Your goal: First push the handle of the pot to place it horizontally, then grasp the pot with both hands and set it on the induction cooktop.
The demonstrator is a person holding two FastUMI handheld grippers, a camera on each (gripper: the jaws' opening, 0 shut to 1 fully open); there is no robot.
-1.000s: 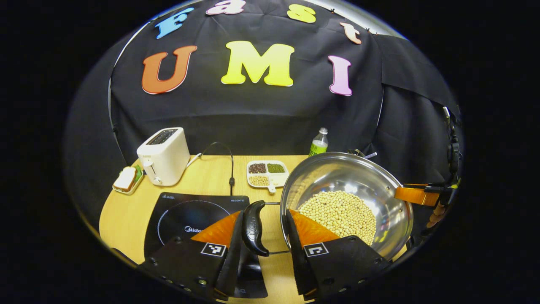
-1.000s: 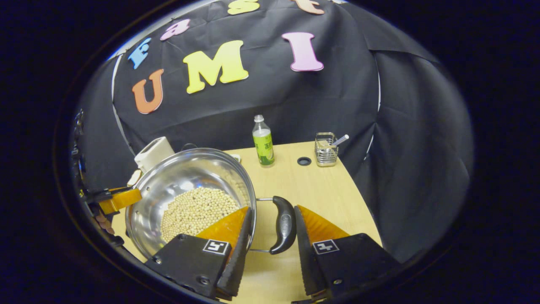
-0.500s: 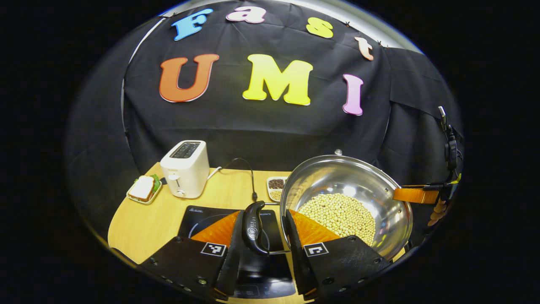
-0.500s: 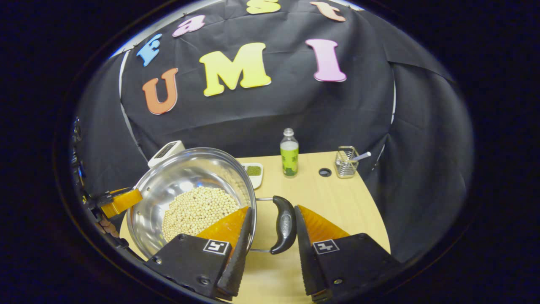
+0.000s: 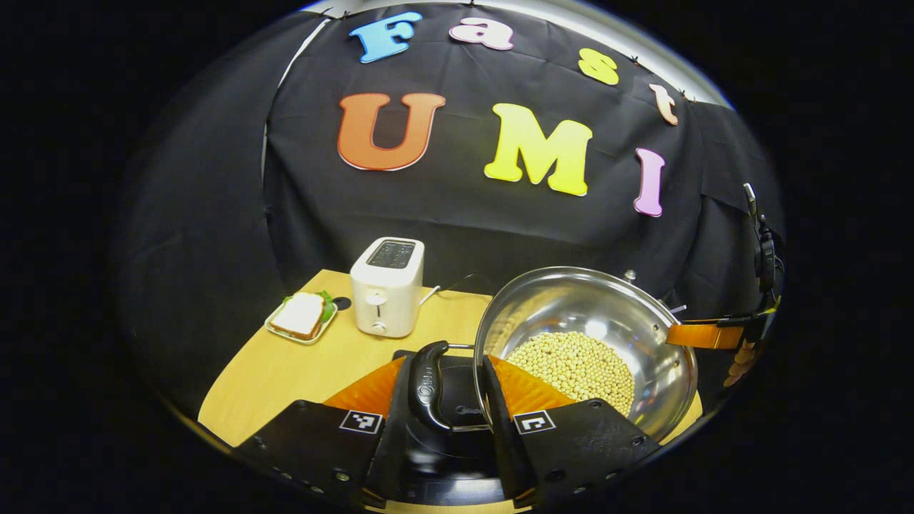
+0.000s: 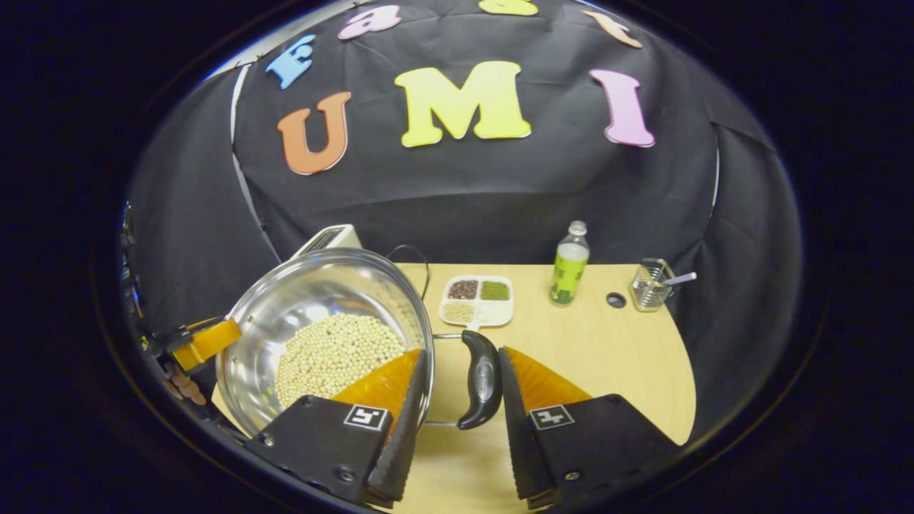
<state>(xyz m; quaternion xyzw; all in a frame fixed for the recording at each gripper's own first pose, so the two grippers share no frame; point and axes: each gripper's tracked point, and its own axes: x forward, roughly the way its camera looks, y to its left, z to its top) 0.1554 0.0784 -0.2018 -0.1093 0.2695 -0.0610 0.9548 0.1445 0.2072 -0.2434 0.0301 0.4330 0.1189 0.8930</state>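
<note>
white toaster [image 5: 386, 287] and sandwich plate [image 5: 302, 318] beside the steel pot [image 5: 585, 314]

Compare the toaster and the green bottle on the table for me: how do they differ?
The toaster is a squat, boxy cream appliance; the bottle is slim, tall and see-through with a green label. The toaster trails a dark cord; the bottle has none. The toaster stands beside the sandwich plate, the bottle near the divided bean dish. Both stand upright on the table.

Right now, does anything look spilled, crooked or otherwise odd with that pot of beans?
Nothing stands out. The pot hangs level between the left claw and right claw, one on each handle, the soybeans all inside; none lie on the table.
</note>
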